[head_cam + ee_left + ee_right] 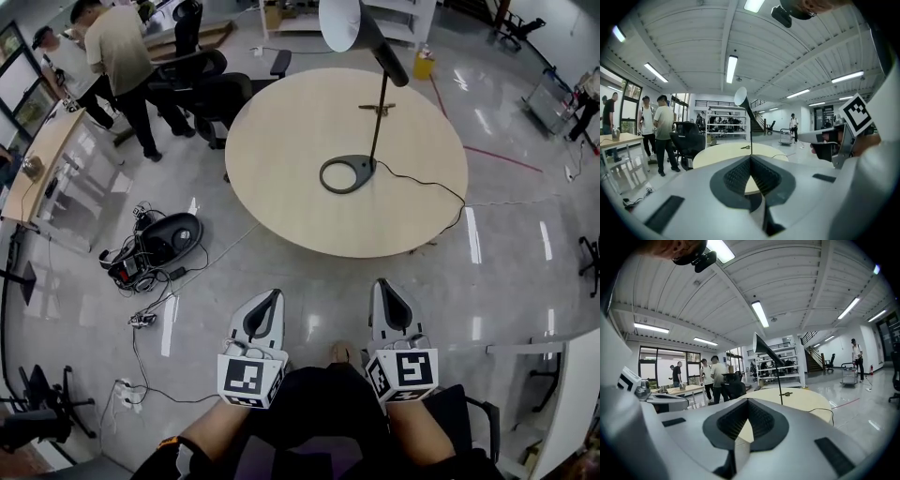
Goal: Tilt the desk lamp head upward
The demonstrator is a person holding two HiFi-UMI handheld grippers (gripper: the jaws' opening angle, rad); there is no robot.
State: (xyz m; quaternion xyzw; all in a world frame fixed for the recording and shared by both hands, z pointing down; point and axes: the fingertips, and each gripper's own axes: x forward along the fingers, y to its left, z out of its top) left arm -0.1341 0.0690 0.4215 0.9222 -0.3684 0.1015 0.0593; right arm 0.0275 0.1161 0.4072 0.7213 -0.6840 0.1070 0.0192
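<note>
The desk lamp stands on the round wooden table (pixel 281 187): a black ring base (pixel 347 174), a thin black stem (pixel 380 103) and a white cone head (pixel 342 23) that points down to the left. From the left gripper view the lamp head (pixel 740 96) is far ahead; it is just as far in the right gripper view (pixel 761 344). My left gripper (pixel 275 293) (pixel 751 158) and right gripper (pixel 382 283) (pixel 748 400) are held side by side close to my body, well short of the table. Both are shut with nothing between their jaws.
The lamp's black cord (pixel 427 184) runs off the table's right edge. Black office chairs (pixel 202 80) and two standing people (pixel 117 56) are beyond the table's left. A cable tangle with a black device (pixel 164 242) lies on the floor at left. A desk (pixel 37 159) lines the left wall.
</note>
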